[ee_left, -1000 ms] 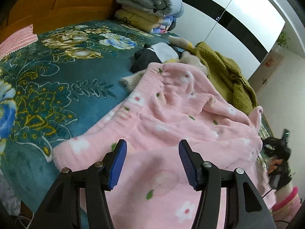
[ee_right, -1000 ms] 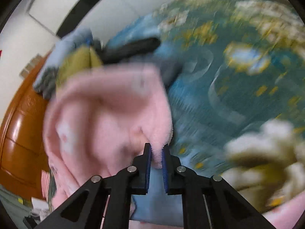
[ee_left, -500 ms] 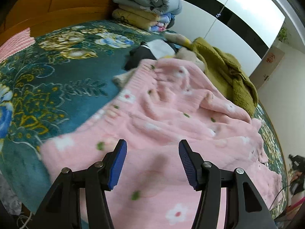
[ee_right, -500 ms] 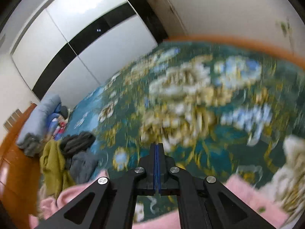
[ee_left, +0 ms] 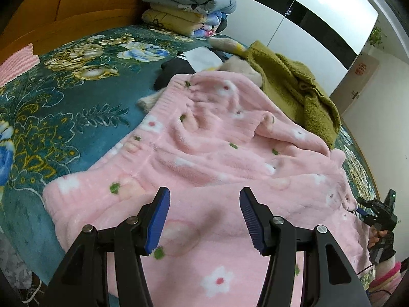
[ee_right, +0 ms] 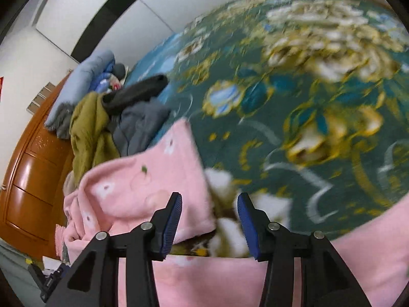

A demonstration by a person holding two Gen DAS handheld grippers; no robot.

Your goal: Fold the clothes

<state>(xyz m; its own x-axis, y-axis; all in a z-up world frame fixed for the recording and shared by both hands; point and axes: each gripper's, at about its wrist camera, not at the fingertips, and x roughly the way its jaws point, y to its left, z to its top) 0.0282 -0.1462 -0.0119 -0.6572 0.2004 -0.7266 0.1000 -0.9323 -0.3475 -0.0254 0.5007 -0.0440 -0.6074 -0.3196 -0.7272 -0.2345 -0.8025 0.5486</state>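
Leftmost, bare teal floral bedspread [ee_left: 58, 117], then the pink fleece garment [ee_left: 217, 153] lying spread across it, rumpled, ribbed waistband toward the headboard; my left gripper [ee_left: 204, 217] hovers above its near part, jaws wide apart, holding nothing. Behind it an olive fleece [ee_left: 294, 89] and a dark piece, unfolded in a heap; stacked quilts [ee_left: 184, 2] at the headboard. Further right, my right gripper [ee_right: 209, 217] is spread wide too, empty, above a turned-over pink edge with bedspread beyond; that view is blurred. Judgement: garment laid out, possibly one fold begun, no tidy stack yet; smoothing, further folds and the other clothes remain
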